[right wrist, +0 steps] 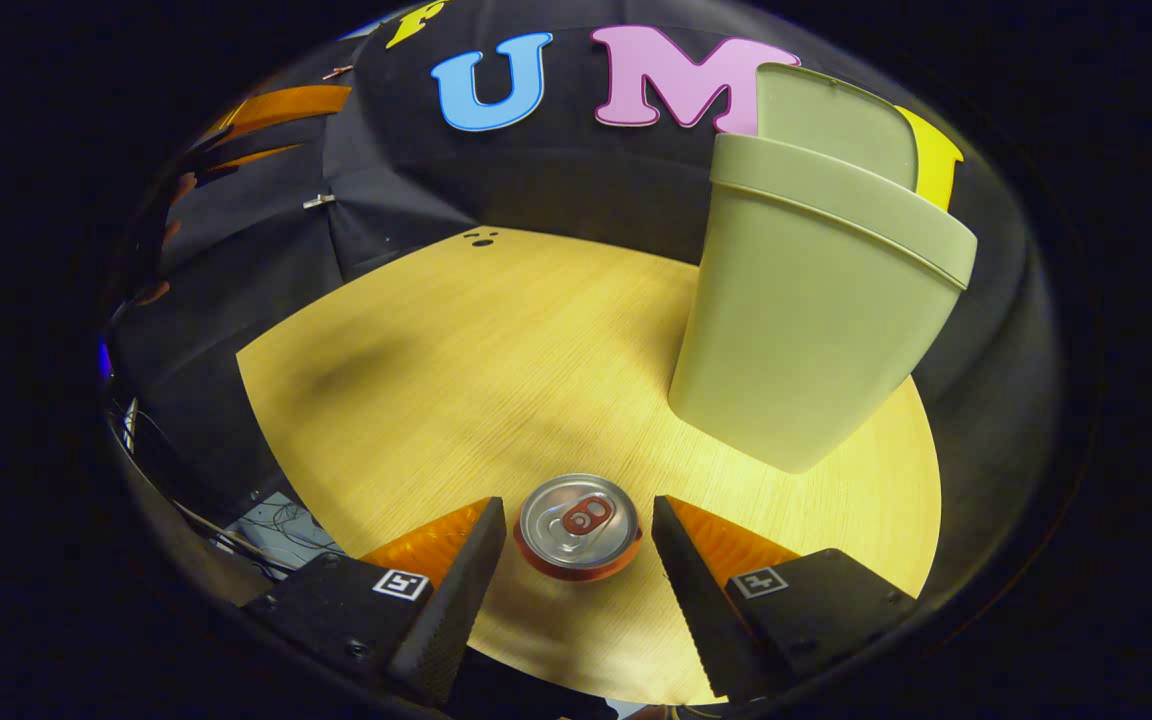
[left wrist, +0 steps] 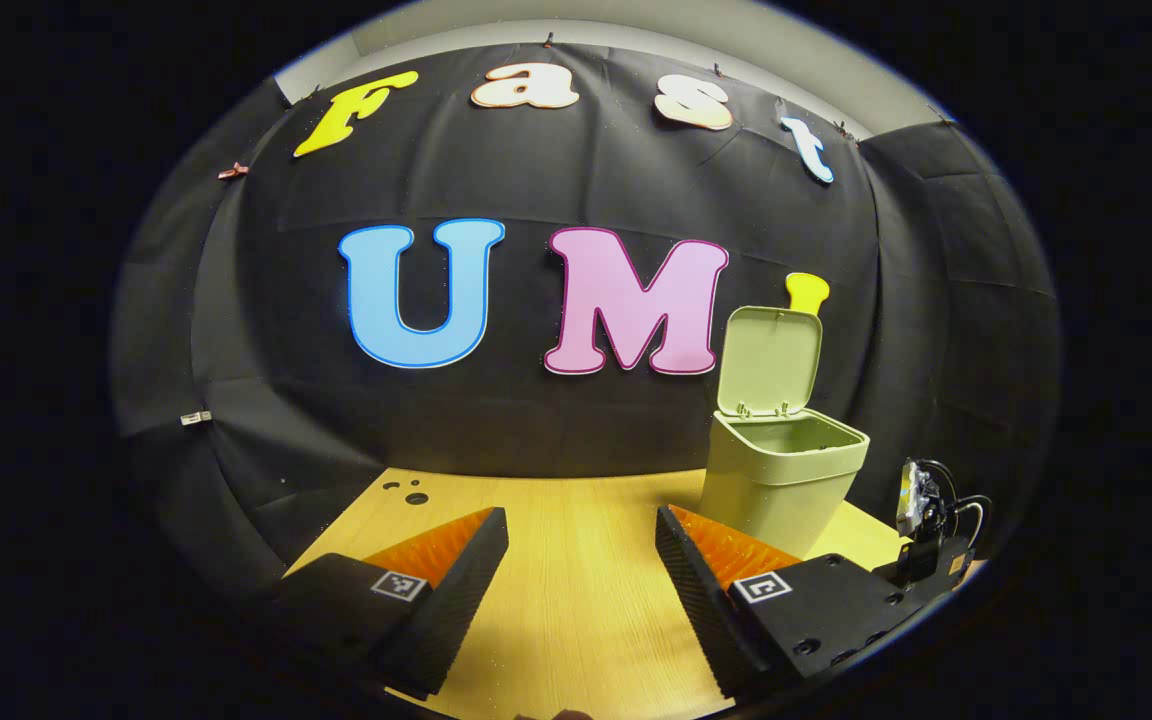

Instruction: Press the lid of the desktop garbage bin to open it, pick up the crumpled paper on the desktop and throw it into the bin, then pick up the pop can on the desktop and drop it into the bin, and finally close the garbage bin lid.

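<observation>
A pale green bin stands on the wooden table at the right, its lid swung upright and the mouth open. What lies inside is hidden. My left gripper hovers low over the table, open, with nothing between its fingers. In the right gripper view an upright red pop can with a silver top stands between the fingers of my right gripper. That gripper is open and flanks the can with a small gap on each side. The bin rises just beyond and to the right of the can.
The table's front-left edge drops off to cables below. Small dark holes mark the table's far corner. A dark device with cables sits at the right beside the bin. The black cloth wall backs the table.
</observation>
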`<action>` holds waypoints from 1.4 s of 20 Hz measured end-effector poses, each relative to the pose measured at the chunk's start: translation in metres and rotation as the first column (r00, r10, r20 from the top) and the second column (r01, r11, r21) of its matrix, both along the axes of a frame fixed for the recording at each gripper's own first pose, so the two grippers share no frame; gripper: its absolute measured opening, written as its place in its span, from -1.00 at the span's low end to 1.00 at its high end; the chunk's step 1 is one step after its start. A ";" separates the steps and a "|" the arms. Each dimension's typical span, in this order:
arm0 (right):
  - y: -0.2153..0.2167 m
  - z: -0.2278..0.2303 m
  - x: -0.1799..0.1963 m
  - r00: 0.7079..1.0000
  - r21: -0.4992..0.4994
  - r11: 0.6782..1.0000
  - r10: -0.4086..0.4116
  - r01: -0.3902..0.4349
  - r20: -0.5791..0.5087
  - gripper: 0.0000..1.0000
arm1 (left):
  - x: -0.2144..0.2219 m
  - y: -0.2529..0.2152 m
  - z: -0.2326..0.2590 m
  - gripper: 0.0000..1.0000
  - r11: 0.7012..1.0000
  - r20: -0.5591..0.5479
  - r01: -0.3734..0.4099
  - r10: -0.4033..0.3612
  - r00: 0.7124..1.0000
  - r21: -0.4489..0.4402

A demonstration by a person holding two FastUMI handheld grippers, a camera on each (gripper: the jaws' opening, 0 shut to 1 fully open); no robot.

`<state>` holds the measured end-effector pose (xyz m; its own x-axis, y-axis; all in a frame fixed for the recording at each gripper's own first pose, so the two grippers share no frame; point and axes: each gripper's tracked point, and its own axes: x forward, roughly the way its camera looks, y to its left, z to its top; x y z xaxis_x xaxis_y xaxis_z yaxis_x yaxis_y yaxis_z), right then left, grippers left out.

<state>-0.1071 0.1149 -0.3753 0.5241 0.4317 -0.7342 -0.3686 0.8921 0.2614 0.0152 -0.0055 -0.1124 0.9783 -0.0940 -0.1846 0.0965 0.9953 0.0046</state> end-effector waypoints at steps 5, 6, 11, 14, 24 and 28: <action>0.001 -0.011 -0.001 0.999 -0.007 1.000 0.000 0.000 -0.041 0.66 | 0.001 0.002 0.000 0.91 1.000 0.001 0.004 -0.004 1.000 -0.004; -0.003 -0.009 0.001 0.999 -0.016 1.000 -0.005 0.005 -0.038 0.66 | 0.001 0.002 0.001 0.91 1.000 0.002 0.006 -0.006 1.000 -0.003; -0.015 0.021 0.020 0.999 0.008 0.999 -0.039 0.039 0.014 0.66 | 0.004 -0.002 -0.002 0.91 1.000 0.000 0.008 -0.008 1.000 -0.011; -0.024 0.048 0.037 0.995 0.046 0.995 -0.089 0.087 0.050 0.66 | 0.007 -0.005 0.000 0.91 1.000 0.005 0.008 -0.008 1.000 -0.016; -0.063 0.166 0.119 0.936 0.200 0.961 -0.238 0.189 0.258 0.65 | 0.019 -0.021 0.002 0.91 0.999 0.010 0.025 -0.025 1.000 -0.024; -0.086 0.200 0.150 0.901 0.235 0.949 -0.283 0.212 0.330 0.65 | 0.023 -0.027 0.002 0.91 0.999 0.008 0.025 -0.025 1.000 -0.028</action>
